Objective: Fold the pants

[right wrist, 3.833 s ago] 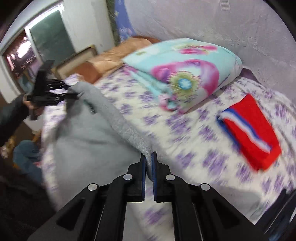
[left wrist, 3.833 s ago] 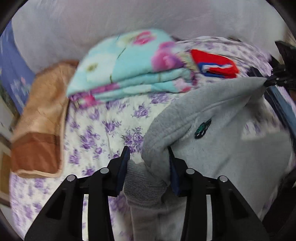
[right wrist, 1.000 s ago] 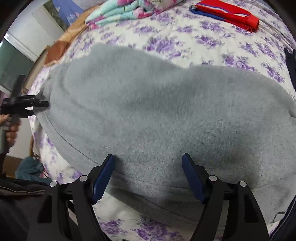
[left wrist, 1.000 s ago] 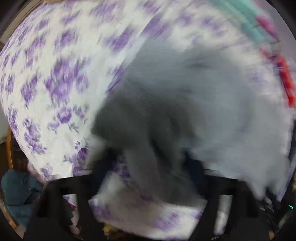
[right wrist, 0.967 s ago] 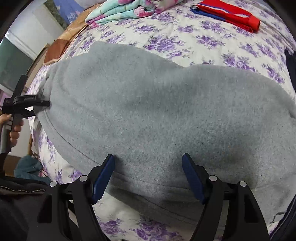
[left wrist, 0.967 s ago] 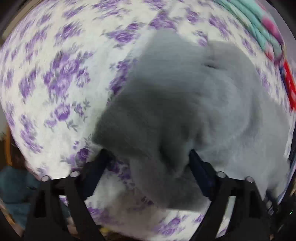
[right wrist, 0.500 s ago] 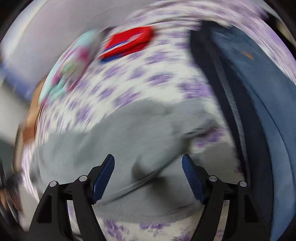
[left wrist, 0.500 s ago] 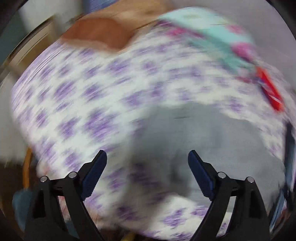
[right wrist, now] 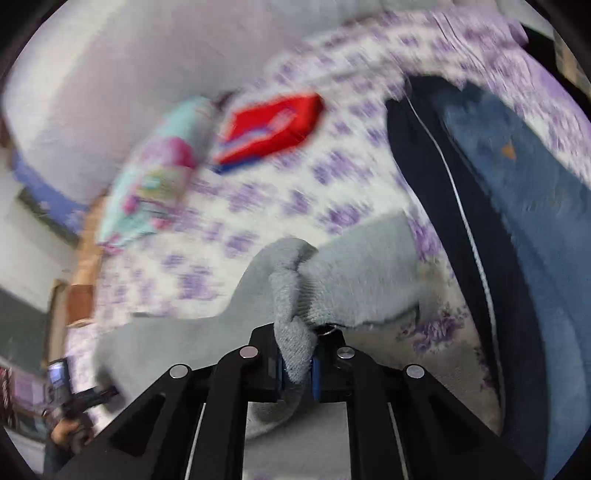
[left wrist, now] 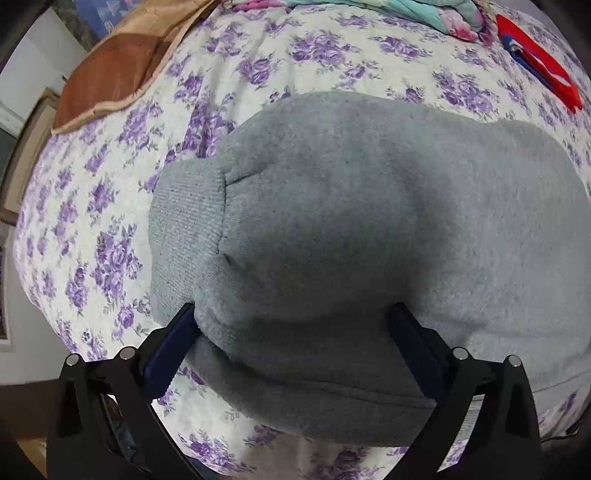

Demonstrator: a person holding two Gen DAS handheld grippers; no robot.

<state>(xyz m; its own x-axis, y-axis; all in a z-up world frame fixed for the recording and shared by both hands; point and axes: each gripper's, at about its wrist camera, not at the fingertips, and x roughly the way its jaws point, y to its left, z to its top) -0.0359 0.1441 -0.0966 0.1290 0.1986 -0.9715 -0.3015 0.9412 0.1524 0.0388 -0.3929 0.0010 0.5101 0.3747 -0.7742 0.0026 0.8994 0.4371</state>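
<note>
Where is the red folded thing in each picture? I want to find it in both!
Left wrist view: the red folded cloth lies at the far upper right edge, on the flowered bedspread, beyond the grey pants.
Right wrist view: it sits upper middle, blurred, left of the dark blue clothing.
Shared landmark: the turquoise flowered blanket lies right beside the red cloth in both views.

Right wrist view smeared: floral quilt (right wrist: 162, 173), red cloth (right wrist: 269, 125) | grey pants (left wrist: 369, 221) cut off at right edge
</note>
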